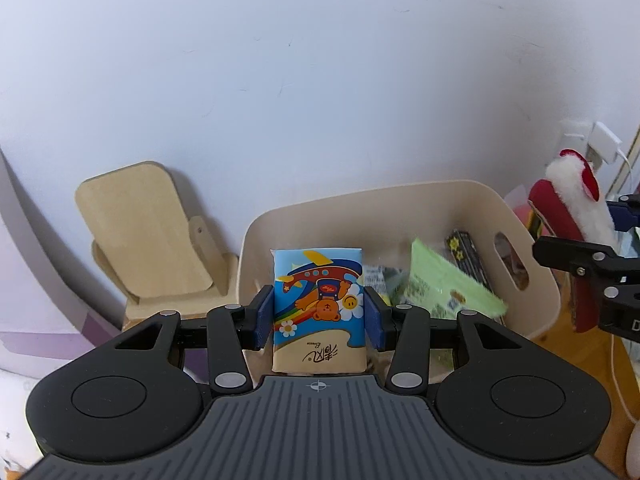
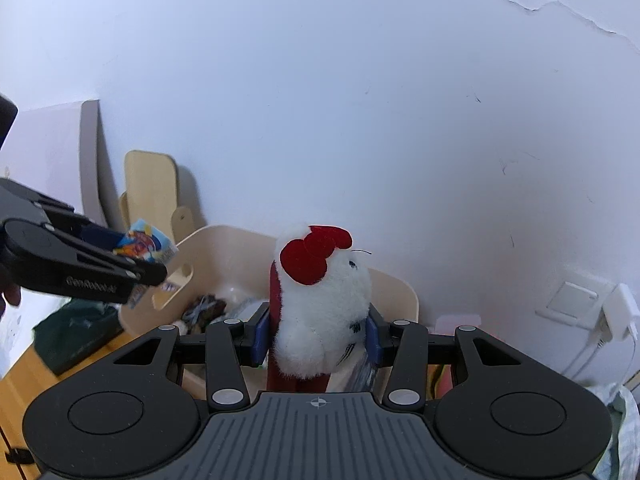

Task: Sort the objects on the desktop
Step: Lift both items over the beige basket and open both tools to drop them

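Left gripper is pinching the tissue pack mid-body, fingers partly closed on it, bin at 12 o'clock; light, squashy, slick film. Right gripper is clamping the plush toy over the bin: soft, compressible.

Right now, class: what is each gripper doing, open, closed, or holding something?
Left gripper: closed on the cartoon tissue pack.
Right gripper: closed on the white plush toy.

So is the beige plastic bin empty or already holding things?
Holding things: the beige plastic bin contains a green packet and a dark starred box.
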Tool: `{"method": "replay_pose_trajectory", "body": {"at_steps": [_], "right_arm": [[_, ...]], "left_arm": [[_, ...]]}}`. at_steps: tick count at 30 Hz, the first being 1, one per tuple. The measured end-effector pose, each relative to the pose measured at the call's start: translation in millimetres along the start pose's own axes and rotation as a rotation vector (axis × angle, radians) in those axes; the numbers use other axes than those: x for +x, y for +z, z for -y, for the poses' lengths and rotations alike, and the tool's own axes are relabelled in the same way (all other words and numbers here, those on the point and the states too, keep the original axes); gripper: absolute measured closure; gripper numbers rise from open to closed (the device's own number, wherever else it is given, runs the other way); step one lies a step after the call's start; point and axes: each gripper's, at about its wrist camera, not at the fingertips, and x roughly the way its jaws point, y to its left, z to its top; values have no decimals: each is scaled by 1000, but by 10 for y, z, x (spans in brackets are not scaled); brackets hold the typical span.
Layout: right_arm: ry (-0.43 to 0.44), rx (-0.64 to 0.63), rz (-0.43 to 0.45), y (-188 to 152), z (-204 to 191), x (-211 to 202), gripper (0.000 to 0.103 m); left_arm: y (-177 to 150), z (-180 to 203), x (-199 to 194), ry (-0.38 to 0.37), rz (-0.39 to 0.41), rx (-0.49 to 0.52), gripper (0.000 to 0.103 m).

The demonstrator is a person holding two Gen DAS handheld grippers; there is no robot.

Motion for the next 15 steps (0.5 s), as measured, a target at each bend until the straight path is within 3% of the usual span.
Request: {"method": "replay_pose_trajectory", "body": {"at_steps": [7,15], "right_arm": [[-2,50,-35,77,96,433,60],[5,82,-121,-39,112,856,60]], "left_arm": [[106,71,380,-12,-36,-17,56],[-7,132,783,-15,-128,-20,56]]}}
